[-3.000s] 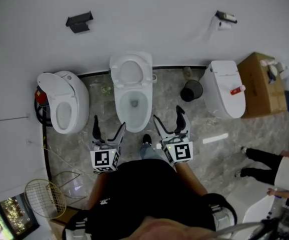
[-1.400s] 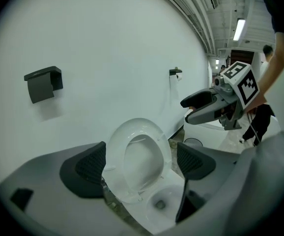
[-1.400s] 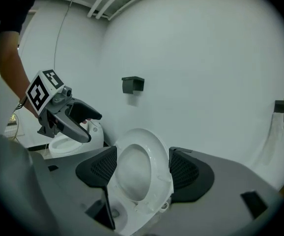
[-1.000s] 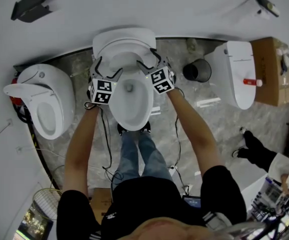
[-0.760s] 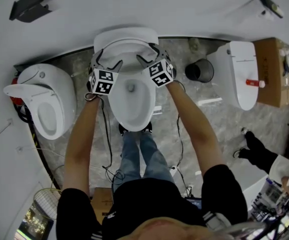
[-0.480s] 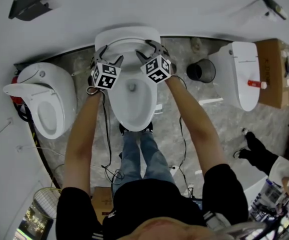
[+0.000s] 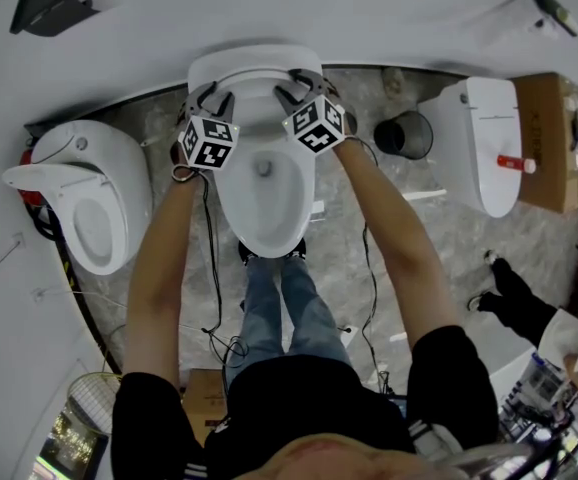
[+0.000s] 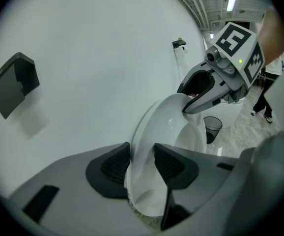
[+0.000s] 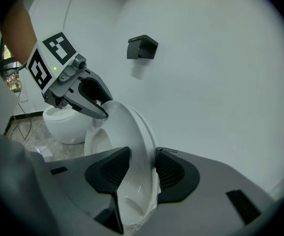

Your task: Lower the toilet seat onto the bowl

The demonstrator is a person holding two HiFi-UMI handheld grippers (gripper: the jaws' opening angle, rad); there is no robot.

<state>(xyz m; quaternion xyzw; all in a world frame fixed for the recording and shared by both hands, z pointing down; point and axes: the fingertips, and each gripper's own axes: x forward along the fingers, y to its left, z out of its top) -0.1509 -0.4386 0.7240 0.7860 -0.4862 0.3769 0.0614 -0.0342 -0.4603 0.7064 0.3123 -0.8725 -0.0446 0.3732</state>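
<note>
Toilet seat [image 7: 254,66]: raised, standing upright at the back of the bowl [image 7: 265,203], close to the wall; lifted off the bowl's rim.
Left gripper [image 8: 142,162]: at the seat's left edge; jaws closing, the seat between them, pads against both its faces.
Right gripper [image 9: 143,165]: at the seat's right edge; jaws closing, pads likewise on both faces of the seat.
Surroundings: second toilet [image 7: 89,203] to the left, dark bin [image 7: 405,133] to the right, grey stone floor [image 7: 369,198].
</note>
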